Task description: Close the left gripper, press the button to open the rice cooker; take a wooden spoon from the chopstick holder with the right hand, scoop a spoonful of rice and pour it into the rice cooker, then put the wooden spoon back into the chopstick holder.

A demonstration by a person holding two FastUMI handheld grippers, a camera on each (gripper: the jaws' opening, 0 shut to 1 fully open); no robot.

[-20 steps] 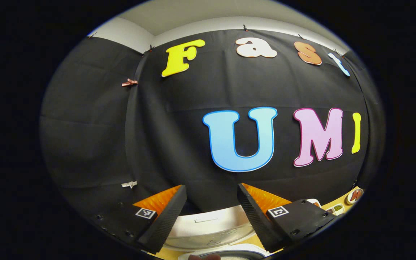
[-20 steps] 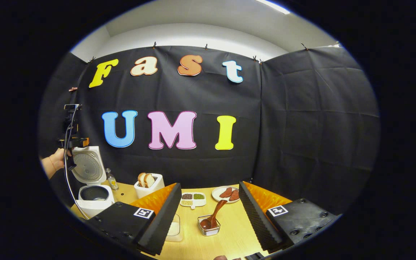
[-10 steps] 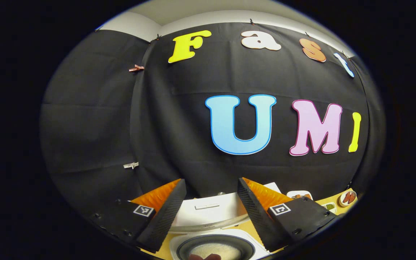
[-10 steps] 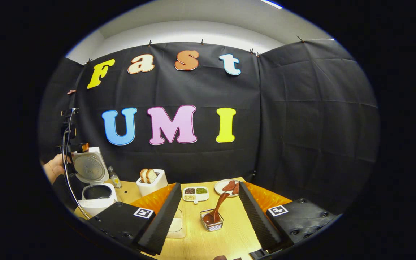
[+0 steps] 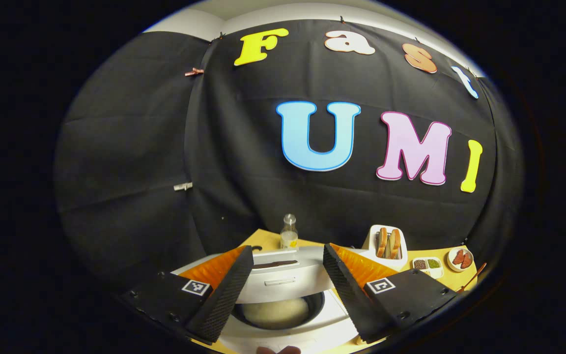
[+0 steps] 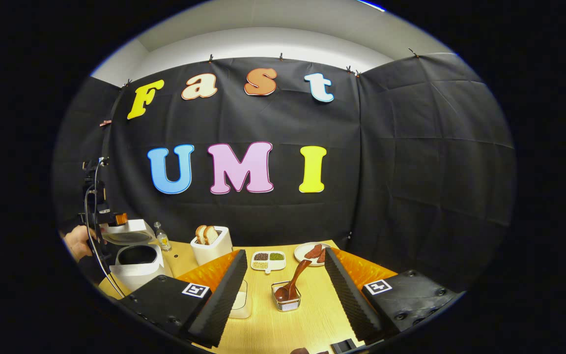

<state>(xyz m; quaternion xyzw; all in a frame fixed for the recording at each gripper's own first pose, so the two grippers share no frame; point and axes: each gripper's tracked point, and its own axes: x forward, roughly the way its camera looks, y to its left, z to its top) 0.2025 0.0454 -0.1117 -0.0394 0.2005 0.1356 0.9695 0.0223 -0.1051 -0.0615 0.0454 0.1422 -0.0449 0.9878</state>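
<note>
The white rice cooker (image 5: pixel 312 329) sits just below my left gripper (image 5: pixel 288 250), which is open. Its lid (image 5: pixel 283 275) lies tilted low over the inner pot (image 5: pixel 275 312), where white rice shows. In the right gripper view the cooker (image 6: pixel 135 263) stands at the far left with its lid (image 6: pixel 126 233) nearly flat, and a hand (image 6: pixel 79 243) holds the left gripper (image 6: pixel 103 216) against it. My right gripper (image 6: pixel 285 255) is open above the table. Ahead of it the wooden spoon (image 6: pixel 297 278) leans in a small clear holder (image 6: pixel 287 302).
A white rice container (image 6: pixel 241 305) is half hidden behind one right finger. On the wooden table (image 6: pixel 312 324) stand a toaster with bread (image 6: pixel 210 248), a small bottle (image 6: pixel 162 241), a divided dish of beans (image 6: pixel 268 260) and a plate of red pieces (image 6: pixel 312 251).
The cooker lid has swung down from upright to nearly flat, and the left gripper went down with it. The right gripper has barely shifted; the spoon stays in its holder.
</note>
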